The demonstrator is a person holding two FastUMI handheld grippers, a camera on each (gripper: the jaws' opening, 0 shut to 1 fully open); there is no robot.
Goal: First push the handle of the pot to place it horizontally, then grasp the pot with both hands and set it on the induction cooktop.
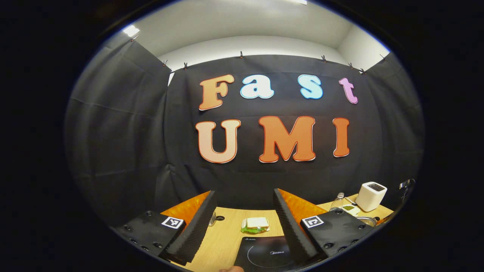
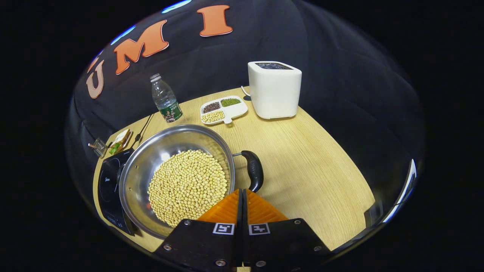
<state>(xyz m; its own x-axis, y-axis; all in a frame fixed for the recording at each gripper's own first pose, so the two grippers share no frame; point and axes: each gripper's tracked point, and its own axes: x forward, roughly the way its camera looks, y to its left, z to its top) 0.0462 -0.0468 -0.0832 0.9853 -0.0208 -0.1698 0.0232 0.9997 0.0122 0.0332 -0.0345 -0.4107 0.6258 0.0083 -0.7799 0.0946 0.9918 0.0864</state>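
While the right gripper (image 2: 242, 190) sits with its jaws pressed together and nothing between them, its tip is right at the near end of the pot's black handle (image 2: 254, 169), which curves round the rim toward the camera rather than lying across. The steel pot (image 2: 177, 177) stands on the wooden table (image 2: 310, 166), heaped with soybeans (image 2: 188, 186), its far side against or just over the edge of the induction cooktop (image 2: 107, 185) — I cannot tell which. The left gripper (image 1: 242, 223) hovers with jaws spread wide, above the cooktop's dark glass (image 1: 264, 257), holding nothing.

The risk, as I judge it, lies in the push. A closed tip meeting a rounded handle could slide off it, or shove the whole pot instead of turning it — and a sudden jolt may spill beans over the rim. Later, a lift by two grips that are not level would tip the load. The water bottle (image 2: 165, 99), sectioned bean dish (image 2: 224, 108) and white appliance (image 2: 274, 90) stand well apart.
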